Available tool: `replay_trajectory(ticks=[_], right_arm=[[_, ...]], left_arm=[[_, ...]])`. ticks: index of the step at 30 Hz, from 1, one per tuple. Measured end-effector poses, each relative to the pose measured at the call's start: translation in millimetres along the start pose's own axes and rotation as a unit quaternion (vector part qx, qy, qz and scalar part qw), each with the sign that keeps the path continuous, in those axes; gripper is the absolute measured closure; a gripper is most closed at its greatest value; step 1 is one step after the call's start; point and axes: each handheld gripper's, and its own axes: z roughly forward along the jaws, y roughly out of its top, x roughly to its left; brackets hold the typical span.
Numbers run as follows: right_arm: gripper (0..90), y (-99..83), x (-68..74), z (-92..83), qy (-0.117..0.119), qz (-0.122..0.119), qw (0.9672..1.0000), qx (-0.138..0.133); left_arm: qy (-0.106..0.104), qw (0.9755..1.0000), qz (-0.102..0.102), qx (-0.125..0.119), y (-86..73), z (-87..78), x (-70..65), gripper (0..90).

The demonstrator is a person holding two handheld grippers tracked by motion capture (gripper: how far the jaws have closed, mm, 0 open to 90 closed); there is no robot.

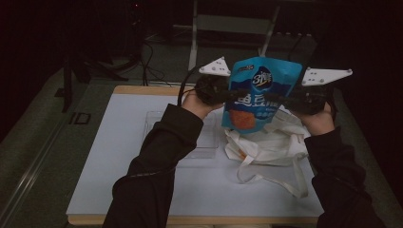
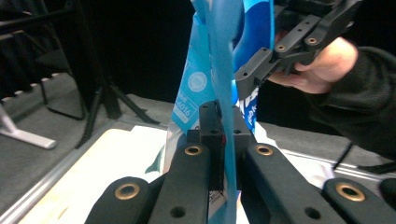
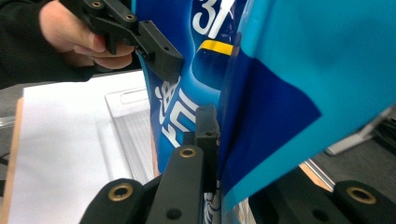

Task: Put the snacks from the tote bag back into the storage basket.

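With both tongs, left (image 1: 227, 95) and right (image 1: 283, 99), clamped on the blue snack pouch's (image 1: 259, 90) side edges above the white tote bag (image 1: 271, 142), you're holding something light, crinkly and slippery.

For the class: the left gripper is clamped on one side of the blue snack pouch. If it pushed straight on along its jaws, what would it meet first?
Probably the right gripper, clamped on the far side of the same glossy blue snack pouch that the left gripper holds. Depth is unclear.
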Motion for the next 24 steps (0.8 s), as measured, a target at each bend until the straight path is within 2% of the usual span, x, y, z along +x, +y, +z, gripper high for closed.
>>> replay_trajectory(ticks=[5,12,15,24], right_arm=[[86.3,8.3,7.4,14.4,0.01,-0.007,0.9999,-0.003],[86.5,17.0,15.7,38.0,0.033,-0.009,0.9994,-0.003],[86.6,20.4,19.8,47.6,0.041,-0.012,0.9991,-0.002],[86.6,31.1,31.1,80.2,0.068,-0.017,0.9975,-0.004]], left_arm=[[-0.005,0.9997,-0.023,-0.011,-8.3,-17.7,6.6,90.0],[-0.001,0.9998,-0.019,-0.004,-18.7,-43.8,10.0,90.0],[0.001,0.9997,-0.024,-0.002,-22.8,-54.2,11.3,90.0],[0.018,0.9996,-0.023,0.005,-35.9,-88.6,13.5,90.0]])
